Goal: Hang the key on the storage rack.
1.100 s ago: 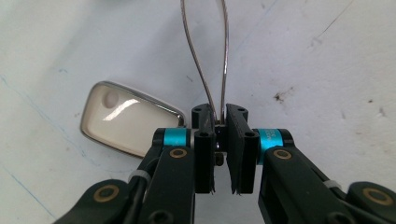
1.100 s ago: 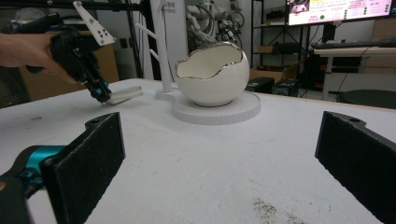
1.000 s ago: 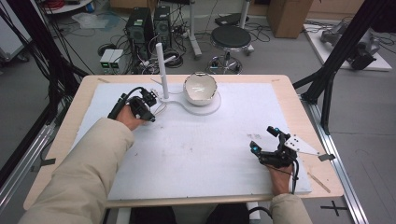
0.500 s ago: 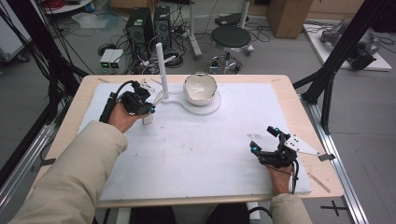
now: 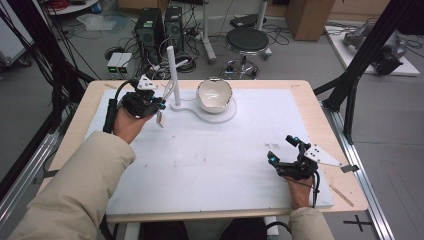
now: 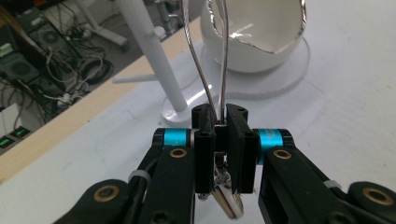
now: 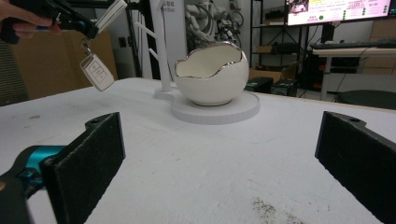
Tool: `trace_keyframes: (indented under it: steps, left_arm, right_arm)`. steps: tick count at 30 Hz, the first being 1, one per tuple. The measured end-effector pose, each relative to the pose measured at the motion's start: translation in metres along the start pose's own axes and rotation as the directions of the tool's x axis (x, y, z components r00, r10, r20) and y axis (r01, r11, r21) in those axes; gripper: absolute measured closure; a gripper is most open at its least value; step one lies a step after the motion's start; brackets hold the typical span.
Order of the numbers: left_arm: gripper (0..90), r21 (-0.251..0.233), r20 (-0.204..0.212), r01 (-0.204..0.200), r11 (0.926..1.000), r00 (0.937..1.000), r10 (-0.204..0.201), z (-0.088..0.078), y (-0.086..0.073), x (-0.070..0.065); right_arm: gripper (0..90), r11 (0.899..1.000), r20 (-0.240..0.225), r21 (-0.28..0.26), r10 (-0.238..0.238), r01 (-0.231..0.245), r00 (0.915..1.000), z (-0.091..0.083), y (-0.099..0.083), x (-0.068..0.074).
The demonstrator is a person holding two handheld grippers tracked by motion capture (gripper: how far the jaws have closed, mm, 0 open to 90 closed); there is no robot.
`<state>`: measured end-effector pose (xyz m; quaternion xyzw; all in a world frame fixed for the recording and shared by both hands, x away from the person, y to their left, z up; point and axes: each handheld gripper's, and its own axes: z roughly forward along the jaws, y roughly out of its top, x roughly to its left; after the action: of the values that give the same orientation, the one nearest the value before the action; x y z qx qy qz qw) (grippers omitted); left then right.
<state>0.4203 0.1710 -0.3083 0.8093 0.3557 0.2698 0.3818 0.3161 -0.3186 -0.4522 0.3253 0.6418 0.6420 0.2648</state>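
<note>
One key fob (image 7: pixel 97 71) on one wire loop (image 6: pixel 208 56), one egg-shaped white bowl (image 5: pixel 214 95) with silver rim, one white stand with an upright post (image 5: pixel 172 75), two grippers. White mat (image 5: pixel 210 160) over a wooden table (image 5: pixel 325 125); grey floor behind with computer towers, cables, a black stool (image 5: pixel 249 41), cardboard boxes.

Left gripper (image 5: pixel 159 102) is raised off the mat at far left, just beside the post, jaws clamped tight on the wire loop. The loop rises past the jaws toward the bowl in the left gripper view; the fob dangles below the jaws, clear of the mat.

Right gripper (image 5: pixel 285 152) rests near the right front edge, jaws wide apart, nothing between them, well apart from the fob.
</note>
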Motion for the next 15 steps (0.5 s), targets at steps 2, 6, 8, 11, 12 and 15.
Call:
trace_keyframes:
  steps: [2, 6, 8, 11, 12, 15]
  left_arm:
    - [81.8, -0.019, -0.021, 0.016, 0.9997, 0.9996, -0.016, 0.002, 0.000, 0.001]
    - [81.8, -0.035, -0.053, 0.033, 0.9988, 0.9980, -0.035, 0.006, 0.001, 0.003]
    - [81.8, -0.045, -0.059, 0.052, 0.9976, 0.9968, -0.055, 0.009, 0.001, 0.005]
    - [81.8, -0.041, -0.059, 0.068, 0.9969, 0.9958, -0.070, 0.015, 0.000, 0.007]
    - [81.8, -0.040, -0.060, 0.072, 0.9966, 0.9955, -0.074, 0.018, -0.001, 0.008]
    - [81.8, -0.041, -0.066, 0.087, 0.9953, 0.9938, -0.090, 0.023, -0.002, 0.010]
  right_arm:
    - [0.5, 1.000, -0.002, 0.001, -0.002, 0.002, 1.0000, 0.000, 0.000, 0.000]
    - [0.5, 1.000, 0.000, -0.001, -0.004, 0.004, 1.0000, 0.000, 0.000, 0.000]
    - [0.5, 1.000, 0.000, 0.000, -0.003, 0.003, 1.0000, 0.000, 0.000, 0.000]
    - [0.5, 1.000, -0.001, -0.001, -0.005, 0.005, 1.0000, 0.000, 0.000, 0.000]
    - [0.5, 1.000, -0.001, 0.000, -0.005, 0.005, 1.0000, 0.000, 0.000, 0.000]
    - [0.5, 1.000, 0.000, 0.000, -0.002, 0.002, 1.0000, 0.000, 0.000, 0.000]
